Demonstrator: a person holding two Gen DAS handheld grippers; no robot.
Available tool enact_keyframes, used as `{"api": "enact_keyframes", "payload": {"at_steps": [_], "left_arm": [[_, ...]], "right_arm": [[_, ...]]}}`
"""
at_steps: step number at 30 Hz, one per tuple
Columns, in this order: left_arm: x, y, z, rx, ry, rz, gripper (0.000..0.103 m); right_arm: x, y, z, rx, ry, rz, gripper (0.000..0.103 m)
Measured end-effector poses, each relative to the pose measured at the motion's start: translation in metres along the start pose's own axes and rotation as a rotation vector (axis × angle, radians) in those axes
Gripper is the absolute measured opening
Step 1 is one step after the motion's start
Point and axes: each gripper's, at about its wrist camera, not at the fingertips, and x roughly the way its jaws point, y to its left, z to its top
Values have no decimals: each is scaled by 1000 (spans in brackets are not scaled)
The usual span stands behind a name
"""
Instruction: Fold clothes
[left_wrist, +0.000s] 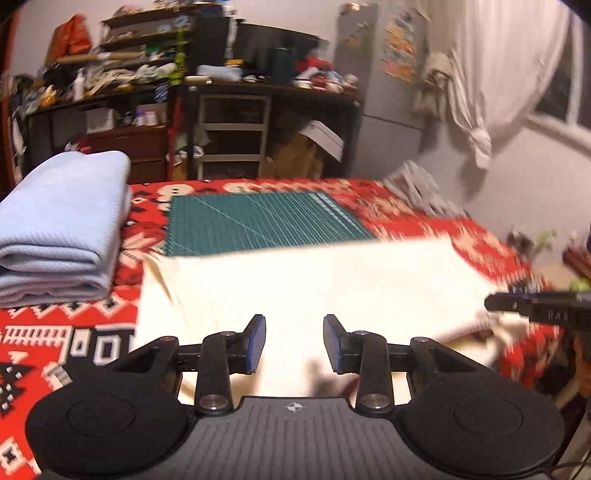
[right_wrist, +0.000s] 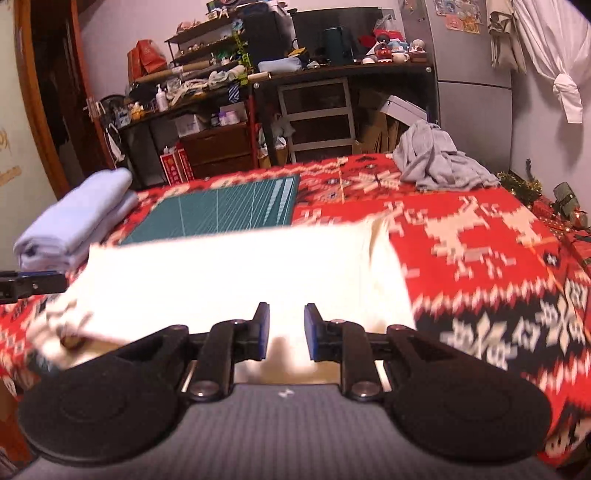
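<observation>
White cloth (left_wrist: 295, 280) lies near on the table (left_wrist: 55, 332); left hand-held gripper (left_wrist: 294, 343) and right hand-held gripper (right_wrist: 286, 332) both gape, holding nothing.

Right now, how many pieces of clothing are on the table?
3: a folded blue garment at the left, a cream garment spread under both grippers, a crumpled grey garment at the far right corner.

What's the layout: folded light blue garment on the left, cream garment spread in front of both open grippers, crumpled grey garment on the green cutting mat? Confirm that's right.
One detail is wrong. The crumpled grey garment lies on the red patterned blanket at the far right corner, not on the green cutting mat, as the right wrist view shows. The folded light blue garment, cream garment, left gripper and right gripper are as stated.
</observation>
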Motion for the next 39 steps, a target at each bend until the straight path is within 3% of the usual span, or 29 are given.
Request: {"api": "enact_keyframes", "payload": {"at_steps": [3, 8, 12, 15, 17, 21, 24, 25, 29, 31, 33, 39], "left_arm": [[3, -5, -21, 59, 25, 51, 35], [-4, 0, -42, 40, -18, 63, 42], [-9, -3, -41, 54, -14, 89, 45], [-19, -11, -37, 86, -53, 115, 44], [-21, -15, -33, 94, -77, 113, 44], [-9, -23, -29, 122, -54, 98, 44], [-1, -23, -36, 123, -26, 92, 38], [-3, -23, -40, 118, -28, 85, 37], [-10, -20, -49, 104, -31, 67, 37], [-14, -20, -47, 115, -25, 77, 27], [-19, -21, -44, 126, -37, 102, 21], [-13, -13, -33, 85, -53, 110, 18]], "right_arm": [[-6, 3, -24, -9, 13, -25, 22], [-18, 7, -43, -35, -13, -44, 22], [-24, 8, -40, -19, -7, -48, 26], [-33, 9, -34, -13, -60, -65, 32], [-36, 12, -31, -22, -100, -83, 40], [-25, 14, -27, -38, -96, -85, 42], [-13, 17, -35, -85, -77, -102, 39], [-11, 18, -39, -110, -71, -103, 33], [-14, 17, -46, -142, -80, -94, 32], [-17, 14, -43, -133, -71, -100, 31], [-21, 12, -37, -131, -88, -111, 25], [-13, 9, -22, -141, -101, -103, 10]]}}
